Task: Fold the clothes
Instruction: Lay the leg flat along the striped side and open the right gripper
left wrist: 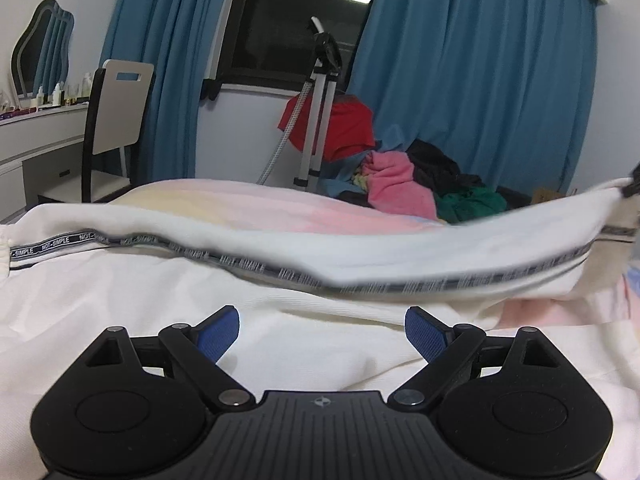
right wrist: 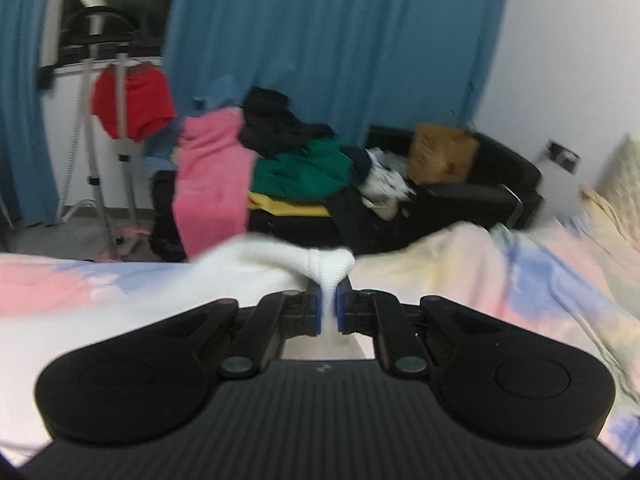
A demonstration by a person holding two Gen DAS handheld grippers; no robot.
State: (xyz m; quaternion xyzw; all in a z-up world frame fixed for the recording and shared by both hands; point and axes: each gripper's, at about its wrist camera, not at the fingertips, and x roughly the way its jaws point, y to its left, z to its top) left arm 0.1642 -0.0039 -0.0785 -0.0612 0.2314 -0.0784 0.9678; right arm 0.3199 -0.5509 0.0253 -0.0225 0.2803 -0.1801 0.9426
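Note:
A white garment (left wrist: pixel 248 292) with a black lettered side stripe (left wrist: pixel 280 270) lies on the bed. One long stretch of it is lifted and pulled taut toward the right. My left gripper (left wrist: pixel 322 334) is open and empty, low over the white cloth, blue pads (left wrist: pixel 218 336) wide apart. My right gripper (right wrist: pixel 329 308) is shut on a bunched white end of the garment (right wrist: pixel 320 264), held above the bed. The right gripper also shows at the far right edge of the left wrist view (left wrist: pixel 632 186), holding the lifted end.
The bed has a pastel pink, blue and yellow sheet (right wrist: pixel 480 272). Beyond it a pile of clothes (right wrist: pixel 280 168) sits on a black sofa (right wrist: pixel 480 192), with a garment steamer stand (left wrist: pixel 316 120), blue curtains (left wrist: pixel 480 60), a chair (left wrist: pixel 116 120) and a dresser (left wrist: pixel 32 136).

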